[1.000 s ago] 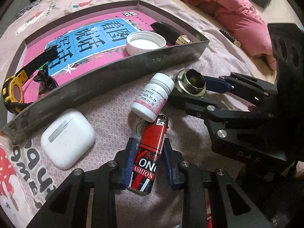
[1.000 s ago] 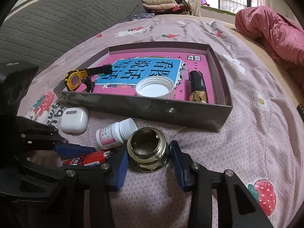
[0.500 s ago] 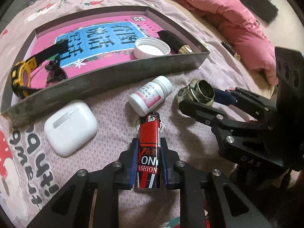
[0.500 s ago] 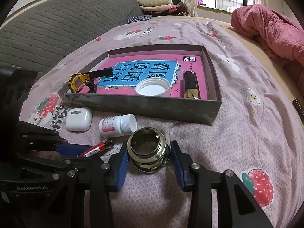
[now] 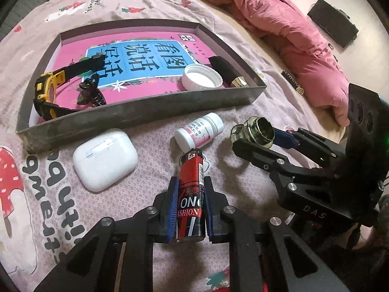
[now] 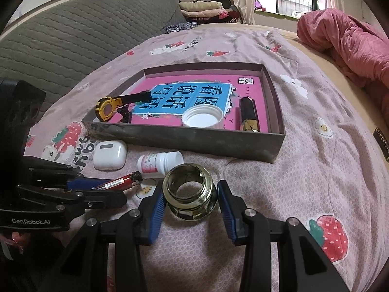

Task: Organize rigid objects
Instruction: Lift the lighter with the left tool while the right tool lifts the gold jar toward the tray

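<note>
My left gripper (image 5: 189, 206) is shut on a red and black lighter (image 5: 190, 199), lifted a little off the bedspread; it also shows in the right wrist view (image 6: 116, 183). My right gripper (image 6: 190, 202) is shut on a brass ring fitting (image 6: 189, 198), which the left wrist view shows too (image 5: 257, 133). A grey box (image 5: 145, 112) lies ahead, holding a pink book (image 5: 136, 56), a yellow watch (image 5: 46, 90), a white lid (image 5: 201, 76), a black hair clip (image 5: 90, 95) and a black and gold case (image 5: 227, 71).
A white earbud case (image 5: 104, 158) and a small white pill bottle (image 5: 199, 131) lie on the bedspread before the box. A pink quilt (image 5: 279, 31) is heaped at the right. A grey headboard (image 6: 73, 39) and folded clothes (image 6: 201, 9) are beyond.
My left gripper has closed on the lighter and raised it. My right gripper has lifted the brass fitting; both have drawn back from the box.
</note>
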`<state>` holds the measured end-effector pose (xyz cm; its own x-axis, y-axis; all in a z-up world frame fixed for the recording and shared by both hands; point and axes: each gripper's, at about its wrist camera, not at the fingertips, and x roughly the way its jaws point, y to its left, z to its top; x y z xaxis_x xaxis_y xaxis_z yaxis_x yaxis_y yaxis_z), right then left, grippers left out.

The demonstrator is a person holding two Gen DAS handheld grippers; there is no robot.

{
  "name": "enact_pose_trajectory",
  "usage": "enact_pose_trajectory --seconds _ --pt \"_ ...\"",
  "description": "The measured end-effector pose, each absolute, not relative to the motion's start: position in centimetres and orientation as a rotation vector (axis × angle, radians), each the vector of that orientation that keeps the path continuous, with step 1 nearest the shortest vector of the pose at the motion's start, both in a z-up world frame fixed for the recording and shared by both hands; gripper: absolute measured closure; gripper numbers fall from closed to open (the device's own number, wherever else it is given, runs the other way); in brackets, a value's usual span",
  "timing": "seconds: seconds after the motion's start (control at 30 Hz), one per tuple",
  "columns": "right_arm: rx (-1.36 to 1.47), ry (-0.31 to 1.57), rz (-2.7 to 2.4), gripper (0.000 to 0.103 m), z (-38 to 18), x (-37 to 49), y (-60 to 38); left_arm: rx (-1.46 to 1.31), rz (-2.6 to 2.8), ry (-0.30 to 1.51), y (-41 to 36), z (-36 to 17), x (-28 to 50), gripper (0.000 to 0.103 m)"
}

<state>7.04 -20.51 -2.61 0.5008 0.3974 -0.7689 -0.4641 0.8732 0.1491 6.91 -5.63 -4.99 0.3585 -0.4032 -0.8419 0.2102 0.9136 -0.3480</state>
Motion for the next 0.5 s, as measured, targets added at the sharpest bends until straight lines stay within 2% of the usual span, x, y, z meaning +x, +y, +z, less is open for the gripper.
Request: enact_pose_trajectory --seconds 0.5 --pt "-0.069 0.896 0.527 0.061 -2.1 6.8 -20.5 -0.247 -0.403 1.059 -3.5 -2.8 5.9 0.084"
